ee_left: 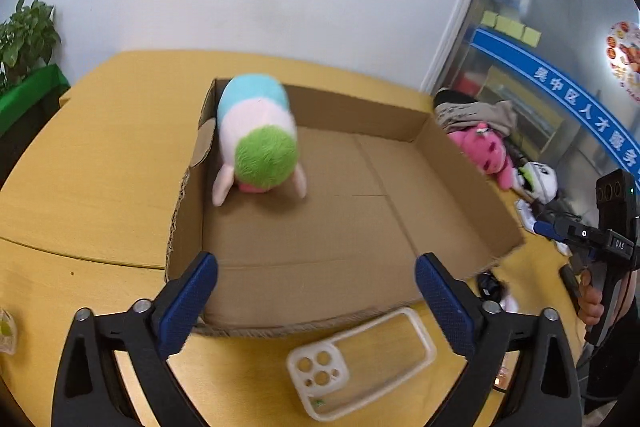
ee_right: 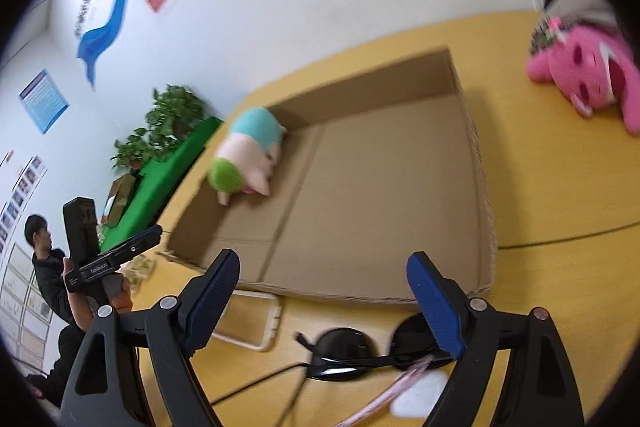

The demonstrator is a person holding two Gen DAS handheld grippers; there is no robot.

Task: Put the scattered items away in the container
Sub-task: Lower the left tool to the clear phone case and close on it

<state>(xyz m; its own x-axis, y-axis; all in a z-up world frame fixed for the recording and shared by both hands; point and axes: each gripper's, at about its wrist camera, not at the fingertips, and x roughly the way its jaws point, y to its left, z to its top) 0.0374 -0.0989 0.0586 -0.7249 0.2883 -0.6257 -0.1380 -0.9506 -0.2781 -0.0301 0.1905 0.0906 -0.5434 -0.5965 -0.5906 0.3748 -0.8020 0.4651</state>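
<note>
Left wrist view: the left gripper (ee_left: 316, 291) has its jaws wide apart, empty. So does the right gripper (ee_right: 322, 293). A soft toy (ee_left: 258, 137) lies in the cardboard box's (ee_left: 432, 125) far-left corner on the tabletop (ee_left: 120, 155).

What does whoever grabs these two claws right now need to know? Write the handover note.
Left claw: open, empty, over the near edge of the cardboard box.
Right claw: open, empty, above the black sunglasses.
Done: the pastel plush lies in the box's far left corner.
Left on the table: the white phone case just in front of the box, the sunglasses beside it, the pink plush past the box's right side, and a small black-and-white item next to it.
The phone case looks like the easiest pick for the left claw, the sunglasses for the right.
</note>
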